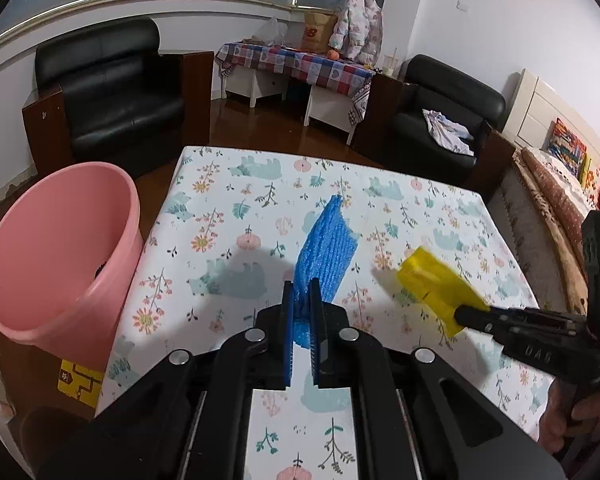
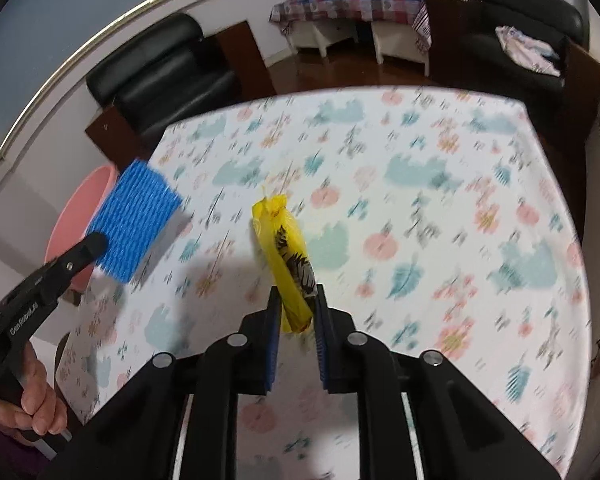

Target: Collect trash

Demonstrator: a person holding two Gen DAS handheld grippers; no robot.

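Jaws of the left gripper (image 1: 302, 300) clamping tight on a blue foam net sleeve (image 1: 326, 248), ribbed and mesh-textured, sticking out ahead of the pads above the bench (image 1: 236, 208). Jaws of the right gripper (image 2: 296, 308) pinching a crumpled yellow plastic wrapper (image 2: 288, 264), thin and glossy with a black feather-like print, also lifted clear of the bench. Sitting off the bench edge to the left of the left jaws, a round pink plastic bucket (image 1: 60, 248), smooth-walled, with only a small dark thing showing low inside, too small to name. Covering the bench under both jaws, a white cloth printed with flowers and pale teal bears. Gripping each handle, a hand (image 2: 32, 396).
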